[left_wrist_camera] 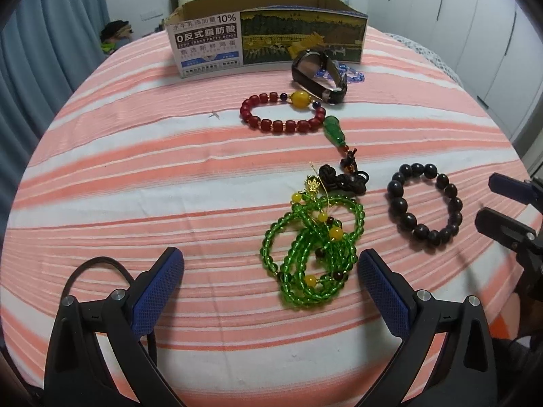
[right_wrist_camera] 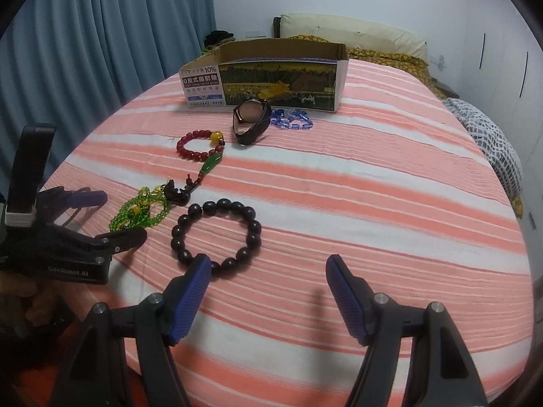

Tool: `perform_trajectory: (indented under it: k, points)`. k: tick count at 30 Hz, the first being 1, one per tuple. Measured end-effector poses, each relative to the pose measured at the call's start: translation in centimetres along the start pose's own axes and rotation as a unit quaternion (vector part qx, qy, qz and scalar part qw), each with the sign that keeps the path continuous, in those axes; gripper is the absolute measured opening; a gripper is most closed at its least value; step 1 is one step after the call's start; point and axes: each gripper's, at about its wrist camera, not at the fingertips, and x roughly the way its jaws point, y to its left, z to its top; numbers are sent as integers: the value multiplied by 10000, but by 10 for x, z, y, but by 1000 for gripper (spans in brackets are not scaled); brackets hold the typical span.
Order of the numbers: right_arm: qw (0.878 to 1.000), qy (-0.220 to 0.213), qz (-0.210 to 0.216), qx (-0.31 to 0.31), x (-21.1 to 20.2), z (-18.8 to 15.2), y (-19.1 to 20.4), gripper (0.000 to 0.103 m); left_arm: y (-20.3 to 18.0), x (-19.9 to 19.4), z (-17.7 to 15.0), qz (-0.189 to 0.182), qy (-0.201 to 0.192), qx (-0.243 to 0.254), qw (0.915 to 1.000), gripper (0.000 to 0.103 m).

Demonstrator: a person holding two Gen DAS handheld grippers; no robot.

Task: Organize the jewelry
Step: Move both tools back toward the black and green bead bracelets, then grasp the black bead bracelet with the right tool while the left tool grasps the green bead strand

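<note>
Jewelry is lying scattered on a bed covered by an orange-and-white striped sheet, in front of an open printed cardboard box that is probably waiting to receive it. Nearest the left tongs, whose jaws are standing released, a tangled green glass-bead strand with yellow beads is sprawling; it looks light, limp and slippery, so pinching a bunched clump of loops seems wiser than one thread. The right tongs, also spread wide and gripping nothing, are hovering at a dark round-bead bracelet, which should hold its ring shape; clamping across one bead looks secure. Farther back are resting a red-bead bracelet with a yellow bead, a green pendant on a dark knotted cord, a black-strap wristwatch and a blue crystal bracelet. Blue curtains and white wardrobes are flanking the bed.
</note>
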Motion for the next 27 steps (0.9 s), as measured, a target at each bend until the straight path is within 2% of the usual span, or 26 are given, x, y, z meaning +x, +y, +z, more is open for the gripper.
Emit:
perform_trajectory:
  k: [6,10,12,13,15,19,22,24,25,27]
  points:
    - [10000,10,6,-26,15,9,7,66,0,1,-1,2,-112,6,9999,103]
    - [9998,163,-14,-61,29,7,12,52,-1,0,-3,9,-174,1,9998,103]
    - [9997,147,-123,-148,31,5,15,49,-1,-2,-5,11,-176,7,9998,103]
    - [9995,156,-189,-197,31,5,16,43,-1,-2,-5,15,-165,6,9999,103]
    - [9992,153,-267,-267,31,5,16,39,-1,-2,-3,33,-83,-16,10000,103]
    - [9988,168,-307,-342,30,4,15,25,-4,-1,0,49,55,-16,10000,102]
    - [9985,181,-351,-392,29,3,15,18,-8,-5,0,-35,-7,58,10000,85]
    - [9986,203,-339,-359,28,4,13,13,-12,-10,0,-113,-56,142,9998,63]
    - [9987,210,-324,-328,27,4,12,13,-14,-11,0,-142,-72,176,9997,56]
    - [9990,216,-295,-253,26,4,8,13,-17,-13,0,-165,-112,237,9995,31]
